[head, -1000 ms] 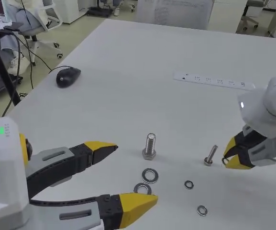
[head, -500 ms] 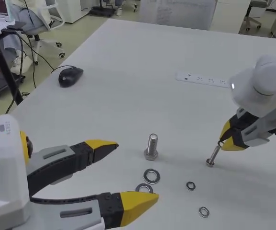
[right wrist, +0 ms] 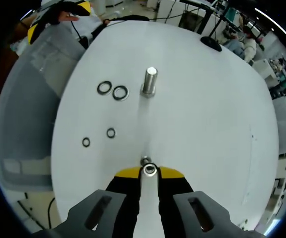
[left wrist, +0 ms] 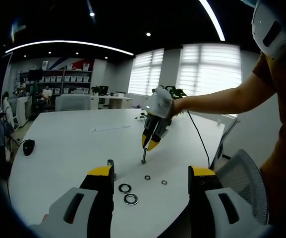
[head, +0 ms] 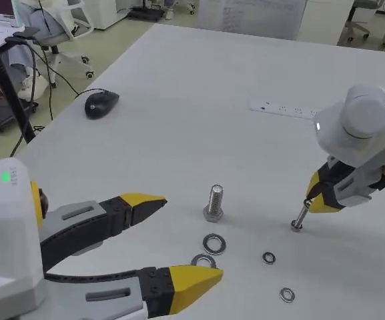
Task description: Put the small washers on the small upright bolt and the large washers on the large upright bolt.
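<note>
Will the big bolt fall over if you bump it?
Probably not easily: the big bolt stands on its wide hex head. A high push might tip it, and then it would likely roll on the smooth table.

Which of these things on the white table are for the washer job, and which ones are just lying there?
For the job: large upright silver bolt; small silver bolt, leaning; two large steel washers; two loose small steel washers; third small steel washer, in the right gripper.
Just lying about: black computer mouse; white power strip.
</note>
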